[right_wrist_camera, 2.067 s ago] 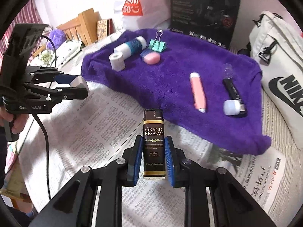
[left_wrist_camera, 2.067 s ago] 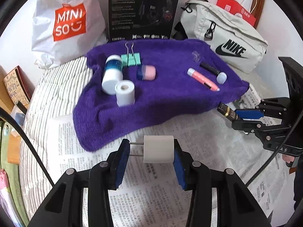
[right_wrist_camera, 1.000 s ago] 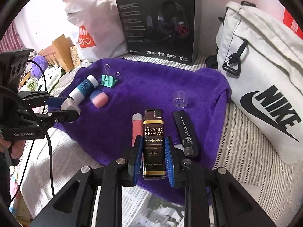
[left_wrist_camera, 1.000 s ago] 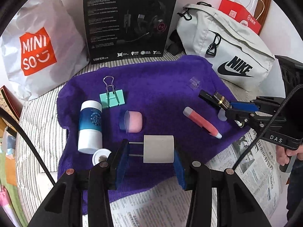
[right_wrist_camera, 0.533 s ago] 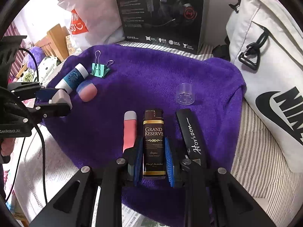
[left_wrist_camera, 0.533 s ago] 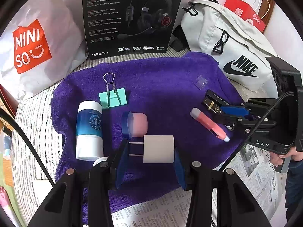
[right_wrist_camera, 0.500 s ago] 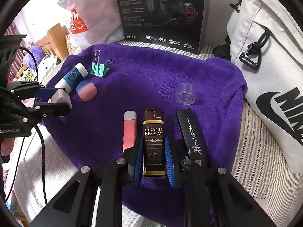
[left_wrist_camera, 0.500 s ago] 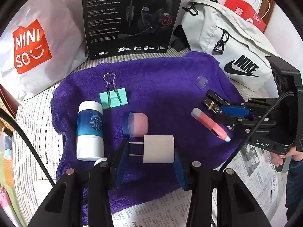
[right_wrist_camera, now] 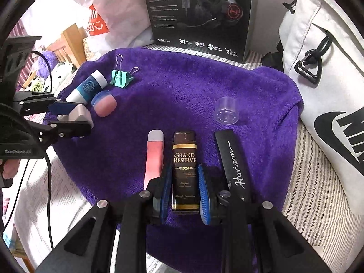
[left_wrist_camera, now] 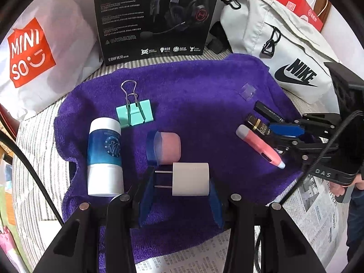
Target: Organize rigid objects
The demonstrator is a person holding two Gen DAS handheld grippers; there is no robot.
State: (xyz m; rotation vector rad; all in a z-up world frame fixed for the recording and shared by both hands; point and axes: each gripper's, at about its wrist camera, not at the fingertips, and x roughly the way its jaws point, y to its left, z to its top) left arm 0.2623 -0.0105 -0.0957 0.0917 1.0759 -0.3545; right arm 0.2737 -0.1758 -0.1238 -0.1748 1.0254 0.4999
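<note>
My left gripper (left_wrist_camera: 179, 190) is shut on a white plug adapter (left_wrist_camera: 190, 178), held low over the purple towel (left_wrist_camera: 193, 91) just in front of the pink-and-blue cap (left_wrist_camera: 166, 147). My right gripper (right_wrist_camera: 184, 187) has its jaws parted slightly around the dark Grand Reserve lighter (right_wrist_camera: 184, 170), which lies on the towel (right_wrist_camera: 182, 86) between the pink pen (right_wrist_camera: 154, 157) and the black Horizon stick (right_wrist_camera: 234, 161). The blue-and-white bottle (left_wrist_camera: 104, 157) and the green binder clip (left_wrist_camera: 134, 113) lie on the left. A clear cap (right_wrist_camera: 226, 113) lies further back.
A black headset box (left_wrist_camera: 154, 16) and a Miniso bag (left_wrist_camera: 31, 52) stand behind the towel. A white Nike bag (left_wrist_camera: 284, 50) lies at the right. Newspaper (left_wrist_camera: 318, 216) covers the striped bedding in front. Wooden furniture (right_wrist_camera: 70, 41) stands at the far left.
Both grippers have come down closer to the towel. The right gripper's pads have eased apart from the lighter, which now rests between pen and stick. The left still grips the adapter.
</note>
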